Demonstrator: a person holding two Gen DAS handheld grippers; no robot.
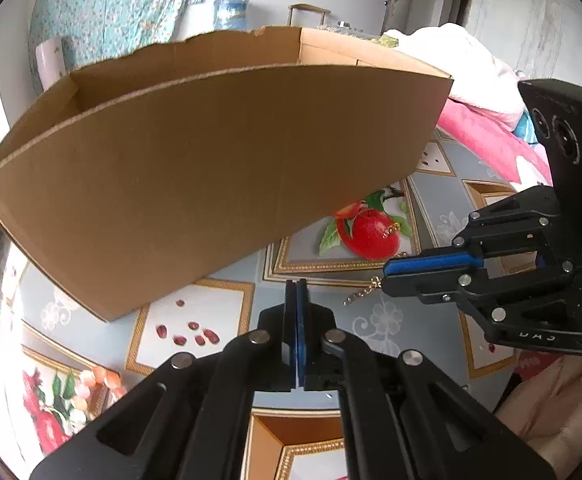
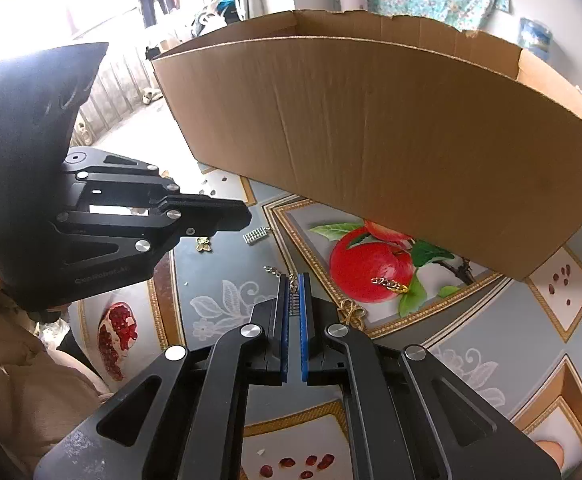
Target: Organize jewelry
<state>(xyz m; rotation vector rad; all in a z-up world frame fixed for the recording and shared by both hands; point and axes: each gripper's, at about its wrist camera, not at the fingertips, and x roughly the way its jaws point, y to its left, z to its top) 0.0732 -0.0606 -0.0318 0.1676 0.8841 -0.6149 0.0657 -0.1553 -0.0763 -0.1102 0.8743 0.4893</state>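
Right hand-held gripper nearly closed on a gold chain, low over the counter; lift straight, clear the cardboard box rim. Left hand-held gripper closed, empty, level beside it. Another chain lies near the box.

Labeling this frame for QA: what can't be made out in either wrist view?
- cardboard box interior: both views, near wall hides floor and contents.
- gold chain at right gripper: right wrist view, fingers cover most; grip unclear.
- silver piece: right wrist view, too small to identify.
- left gripper: anything pinched is unseen.
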